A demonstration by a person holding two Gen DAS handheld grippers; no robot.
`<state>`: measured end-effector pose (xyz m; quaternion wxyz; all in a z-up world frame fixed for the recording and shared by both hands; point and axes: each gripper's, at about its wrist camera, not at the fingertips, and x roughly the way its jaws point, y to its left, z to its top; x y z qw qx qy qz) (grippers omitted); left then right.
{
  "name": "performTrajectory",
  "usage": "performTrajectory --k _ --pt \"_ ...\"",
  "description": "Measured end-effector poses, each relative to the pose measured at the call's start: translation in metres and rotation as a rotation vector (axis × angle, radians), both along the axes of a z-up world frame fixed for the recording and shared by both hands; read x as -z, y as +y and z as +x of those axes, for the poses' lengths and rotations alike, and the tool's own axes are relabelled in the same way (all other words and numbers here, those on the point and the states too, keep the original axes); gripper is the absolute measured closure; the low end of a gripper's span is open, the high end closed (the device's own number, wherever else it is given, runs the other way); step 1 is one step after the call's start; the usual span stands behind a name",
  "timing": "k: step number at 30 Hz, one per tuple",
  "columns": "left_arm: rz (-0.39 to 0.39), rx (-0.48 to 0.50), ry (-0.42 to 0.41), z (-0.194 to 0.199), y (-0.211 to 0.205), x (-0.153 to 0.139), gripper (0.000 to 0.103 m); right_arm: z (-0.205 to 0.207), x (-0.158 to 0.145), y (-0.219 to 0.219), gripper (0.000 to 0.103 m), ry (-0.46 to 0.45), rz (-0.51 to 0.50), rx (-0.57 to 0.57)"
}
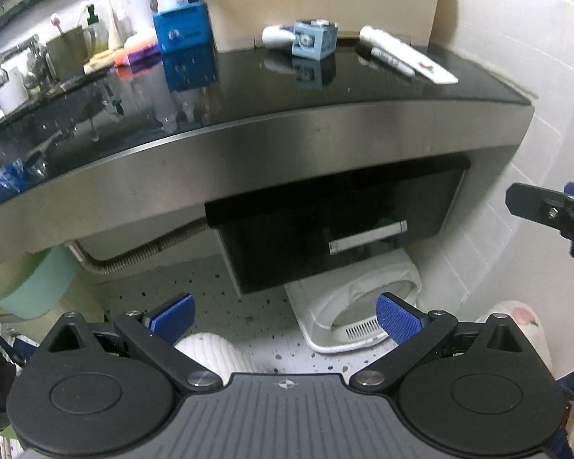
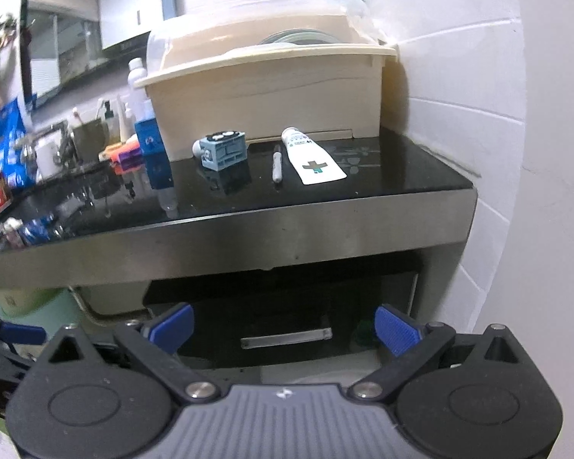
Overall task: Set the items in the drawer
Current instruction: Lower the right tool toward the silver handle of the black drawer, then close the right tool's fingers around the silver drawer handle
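A black drawer (image 1: 336, 229) with a silver bar handle (image 1: 367, 236) hangs under the steel-fronted counter, its front shut; it also shows low in the right wrist view as the drawer (image 2: 283, 325). On the dark countertop (image 2: 248, 199) lie a blue-grey cube toy (image 2: 222, 150), a marker pen (image 2: 277, 162) and a white tube with a green cross (image 2: 312, 158). The cube (image 1: 314, 38), pen (image 1: 390, 59) and tube (image 1: 405, 53) appear far up in the left wrist view. My left gripper (image 1: 285, 315) is open and empty, below the drawer. My right gripper (image 2: 285, 331) is open and empty, level with the handle.
A beige lidded bin (image 2: 264, 91) stands behind the items against the white tiled wall (image 2: 478, 114). A blue box (image 2: 149, 139), bottles and a faucet crowd the counter's left. Under the counter are a flexible hose (image 1: 134, 256), a green tub (image 1: 30, 287) and a white appliance (image 1: 356, 313).
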<state>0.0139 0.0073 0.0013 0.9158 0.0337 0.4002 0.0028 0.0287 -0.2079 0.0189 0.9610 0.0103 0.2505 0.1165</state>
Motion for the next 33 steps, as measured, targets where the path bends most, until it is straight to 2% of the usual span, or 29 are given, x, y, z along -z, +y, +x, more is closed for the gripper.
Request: performTrajectory --k 3,14,18,23,33 --pt "0.0 -0.003 0.017 0.003 0.001 0.007 0.001 0.008 0.013 0.001 0.001 -0.059 -0.045 -0.069" --pt "-0.001 -0.025 0.061 0.011 0.006 0.026 0.001 0.06 0.059 0.021 0.0 -0.031 -0.263 -0.209" --pt "-0.001 -0.033 0.077 0.012 0.007 0.031 0.001 0.08 0.082 0.027 0.001 -0.002 -0.278 -0.288" --pt "0.004 -0.036 0.091 0.015 0.008 0.041 0.001 0.103 0.112 0.043 0.002 0.011 -0.382 -0.325" --pt "0.014 -0.031 0.115 0.017 0.006 0.051 0.001 0.14 0.161 0.081 0.001 0.015 -0.597 -0.51"
